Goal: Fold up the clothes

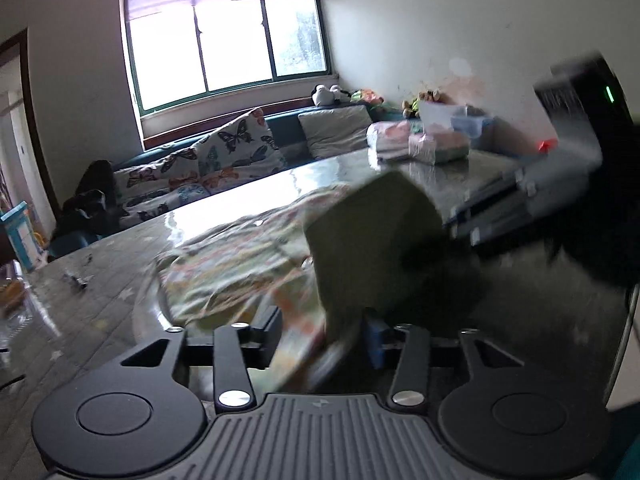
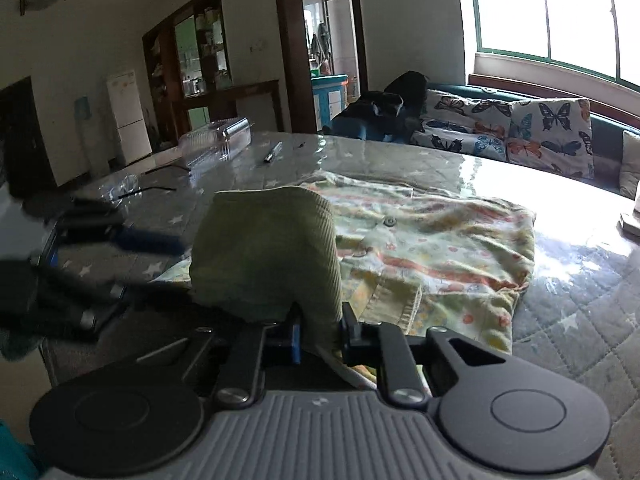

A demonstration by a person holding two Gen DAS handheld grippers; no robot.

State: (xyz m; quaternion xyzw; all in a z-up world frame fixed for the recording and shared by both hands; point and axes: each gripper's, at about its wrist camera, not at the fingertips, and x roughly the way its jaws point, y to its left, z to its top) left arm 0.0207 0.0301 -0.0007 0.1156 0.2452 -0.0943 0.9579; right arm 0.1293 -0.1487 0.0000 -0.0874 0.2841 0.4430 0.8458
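Mid-fold step. Both tools are pinching the green ribbed hem (image 2: 268,256) of a floral child's garment (image 2: 432,240) and lifting that edge off the desk (image 2: 580,300).

Right tool (image 2: 318,334): jaws clamped on the ribbed hem, fabric bunched between them and standing up as a rounded flap in front of the camera.

Left tool (image 1: 320,336): jaws closed down on the same garment, floral cloth and green hem (image 1: 372,240) running between them; the view is motion-blurred, so the exact bite is hard to read.

The rest of the garment lies spread flat on the desk, button (image 2: 389,221) facing up, far edge toward the butterfly-print sofa (image 2: 520,128). The right tool shows as a dark blur at the right of the left view (image 1: 520,200).

Judgement: the fold is just starting. The next move calls for carrying the held edge over the body toward the far edge, both tools level and moving together so the fold line stays straight, then lowering before letting go.
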